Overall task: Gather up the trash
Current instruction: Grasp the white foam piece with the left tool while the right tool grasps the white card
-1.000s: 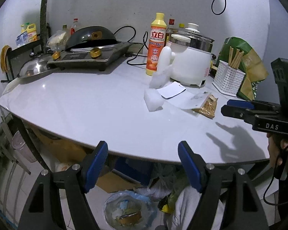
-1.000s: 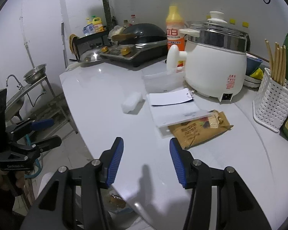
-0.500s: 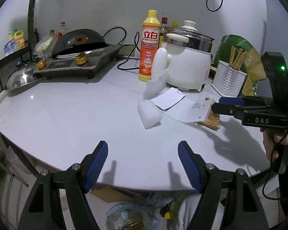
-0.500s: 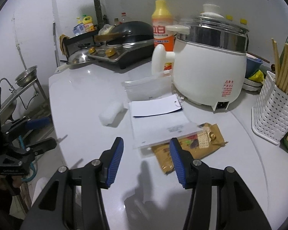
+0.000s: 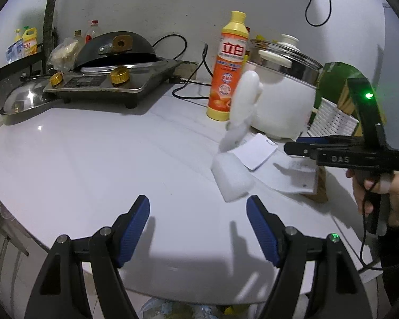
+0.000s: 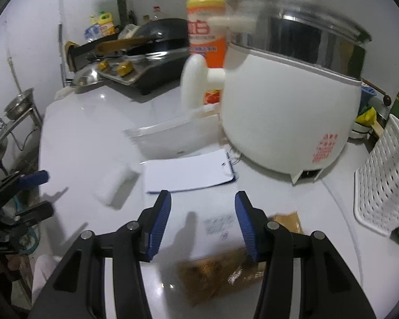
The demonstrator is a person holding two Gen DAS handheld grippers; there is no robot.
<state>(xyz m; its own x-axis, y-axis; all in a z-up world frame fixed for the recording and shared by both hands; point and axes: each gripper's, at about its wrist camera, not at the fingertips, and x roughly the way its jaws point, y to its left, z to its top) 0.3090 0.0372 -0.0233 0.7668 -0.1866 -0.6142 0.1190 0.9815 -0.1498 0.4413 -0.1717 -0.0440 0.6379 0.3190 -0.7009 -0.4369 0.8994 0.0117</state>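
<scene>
Right now the trash lies in a loose cluster on the white surface (image 5: 93, 164), just in front of the white cooker (image 6: 287, 101). Nearest my right gripper (image 6: 203, 222) is a brown snack wrapper (image 6: 218, 273), partly tucked under a thin printed paper sheet (image 6: 215, 226); a white card (image 6: 186, 172) lies beyond it, a clear plastic bag (image 6: 159, 138) farther back, and a white foam block (image 5: 232, 176) off to the left.

My right jaws are apart with nothing between them, hovering over the paper and wrapper. My left gripper (image 5: 198, 230) also stands apart and empty, low over the near edge of the surface, with the foam block just ahead and to its right.

I judge the step in hand to be the first pick. To do it well, I would bring the right jaws down over the wrapper's exposed edge, not the flat sheet, since thin paper lying flush will probably slide away. Pinching wrapper and sheet together at the overlap could take both. The left jaws should straddle the foam block and close gently, because it looks soft. I would keep clear of the orange detergent bottle (image 5: 228, 69) and the white chopstick basket (image 6: 383, 188) on the far right.
</scene>
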